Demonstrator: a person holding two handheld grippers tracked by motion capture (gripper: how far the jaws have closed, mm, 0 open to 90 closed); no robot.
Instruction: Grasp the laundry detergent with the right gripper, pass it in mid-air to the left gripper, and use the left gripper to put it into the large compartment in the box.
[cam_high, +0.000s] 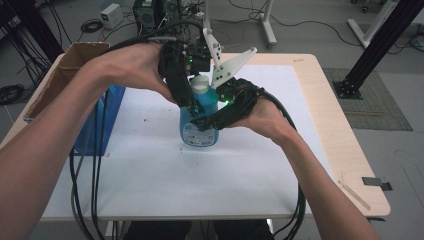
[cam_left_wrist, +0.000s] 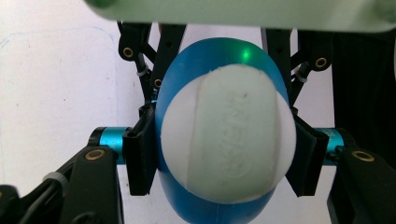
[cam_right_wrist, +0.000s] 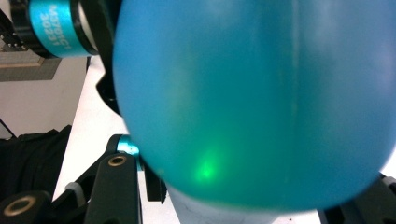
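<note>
A blue bottle (cam_high: 199, 134) with a white cap (cam_high: 200, 83) stands upright on the white mat (cam_high: 150, 170) at mid table. My left gripper (cam_high: 191, 102) reaches down from the upper left. In the left gripper view its pads (cam_left_wrist: 140, 158) press on both sides of the bottle's top, just below the cap (cam_left_wrist: 229, 140). My right gripper (cam_high: 207, 120) comes in from the right and is shut across the bottle's body. In the right gripper view the blue bottle (cam_right_wrist: 252, 102) sits very close, with a finger (cam_right_wrist: 150, 183) against its lower left side.
An open cardboard box (cam_high: 65, 70) stands at the table's left edge with a blue sheet (cam_high: 107, 120) beside it. Black cables (cam_high: 82, 190) hang off the near left. The wooden table edge (cam_high: 345, 150) lies to the right, with black tape (cam_high: 377, 182) at the near right corner.
</note>
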